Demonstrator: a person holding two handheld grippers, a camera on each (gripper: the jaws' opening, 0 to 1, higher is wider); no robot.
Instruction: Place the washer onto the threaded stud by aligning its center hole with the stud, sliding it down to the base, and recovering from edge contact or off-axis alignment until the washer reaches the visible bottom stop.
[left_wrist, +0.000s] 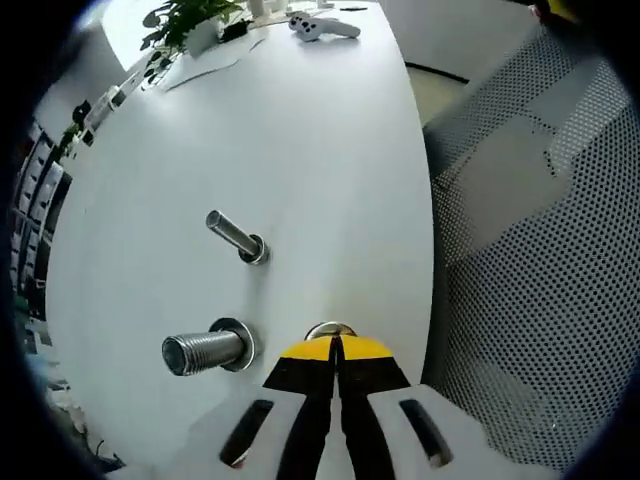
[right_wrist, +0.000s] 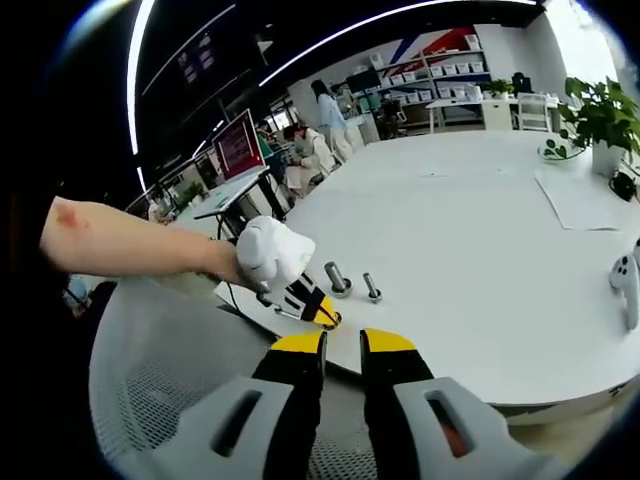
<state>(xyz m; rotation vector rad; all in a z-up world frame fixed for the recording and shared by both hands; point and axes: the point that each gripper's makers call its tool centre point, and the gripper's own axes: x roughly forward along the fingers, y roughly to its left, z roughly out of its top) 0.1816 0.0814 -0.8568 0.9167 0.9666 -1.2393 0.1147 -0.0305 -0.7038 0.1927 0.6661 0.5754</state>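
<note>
Pinching the washer (left_wrist: 329, 329) flat against the white table (left_wrist: 330, 150) near its front edge, the left tongs (left_wrist: 337, 350) sit closed at the pickup step, just beside the large threaded stud (left_wrist: 205, 350). The right tongs (right_wrist: 343, 343) hover slightly parted, empty, off the table. Next: lift, then center the hole over the stud.

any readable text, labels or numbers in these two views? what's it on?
None readable.
Monitor: reddish screen, content too blurred.
Shelf bins: any labels too small.
Papers on the white table: no legible print.
Threaded stud, washer, both grippers: no markings seen.
</note>
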